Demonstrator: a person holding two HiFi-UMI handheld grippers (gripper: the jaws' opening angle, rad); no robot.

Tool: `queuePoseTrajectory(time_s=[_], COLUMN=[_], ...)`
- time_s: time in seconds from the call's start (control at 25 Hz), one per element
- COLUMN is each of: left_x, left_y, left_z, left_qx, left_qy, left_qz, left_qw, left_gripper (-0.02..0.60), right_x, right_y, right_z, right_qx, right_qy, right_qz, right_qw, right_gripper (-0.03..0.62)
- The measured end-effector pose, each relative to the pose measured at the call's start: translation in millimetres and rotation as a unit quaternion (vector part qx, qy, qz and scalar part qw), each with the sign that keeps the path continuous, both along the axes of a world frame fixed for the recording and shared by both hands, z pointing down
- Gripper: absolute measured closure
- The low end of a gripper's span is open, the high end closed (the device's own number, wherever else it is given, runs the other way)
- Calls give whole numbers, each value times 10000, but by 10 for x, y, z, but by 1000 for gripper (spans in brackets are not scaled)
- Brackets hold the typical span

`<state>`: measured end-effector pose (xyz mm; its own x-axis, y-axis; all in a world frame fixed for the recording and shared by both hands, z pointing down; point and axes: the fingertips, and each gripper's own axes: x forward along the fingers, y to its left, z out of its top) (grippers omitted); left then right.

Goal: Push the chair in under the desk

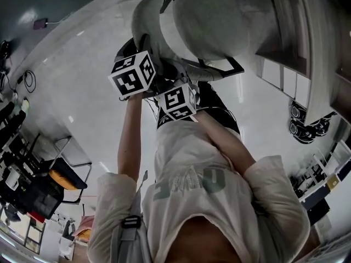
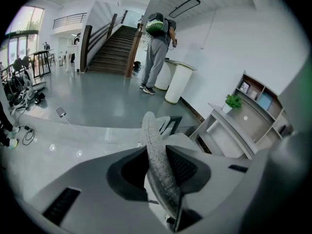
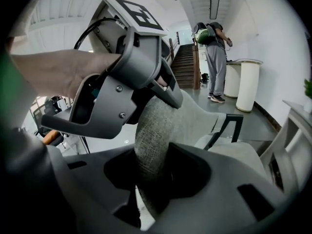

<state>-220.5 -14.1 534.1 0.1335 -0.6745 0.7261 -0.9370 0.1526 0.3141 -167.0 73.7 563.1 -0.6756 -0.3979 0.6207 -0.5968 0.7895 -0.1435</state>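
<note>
The grey fabric chair stands at the top of the head view, next to the pale desk on the right. Both grippers clamp the top edge of its backrest, side by side. My left gripper is shut on the thin backrest edge, which runs up between its pads. My right gripper is shut on the thicker padded edge. The left gripper shows just above it, held by a hand. The seat and a black armrest lie beyond. The desk stands ahead on the right.
A person with a green backpack stands by white round counters near a staircase. A small plant sits on the desk below a wall shelf. Cables lie on the floor at left. An orange-seated chair stands behind me.
</note>
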Motion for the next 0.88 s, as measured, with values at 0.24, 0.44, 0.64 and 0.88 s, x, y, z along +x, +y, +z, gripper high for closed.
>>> queuePoseTrajectory(time_s=[0.24, 0.44, 0.64, 0.88], left_x=[436, 854, 1124, 1248], left_y=[-342, -557, -806, -986], left_z=[-20, -72, -171, -205], left_qx=[47, 94, 120, 118], left_qy=[68, 92, 24, -171], left_qz=[164, 194, 188, 135], left_qw=[9998, 9997, 9997, 9997], left_gripper=[468, 468, 468, 471], right_x=[396, 792, 1035, 1142], right_y=[-324, -524, -766, -930], right_z=[-19, -64, -164, -201], right_qx=[71, 123, 91, 45], right_qy=[-1, -57, -231, -401], right_qz=[210, 228, 306, 310], right_qw=[9998, 9996, 9992, 9987], right_gripper=[467, 468, 468, 468])
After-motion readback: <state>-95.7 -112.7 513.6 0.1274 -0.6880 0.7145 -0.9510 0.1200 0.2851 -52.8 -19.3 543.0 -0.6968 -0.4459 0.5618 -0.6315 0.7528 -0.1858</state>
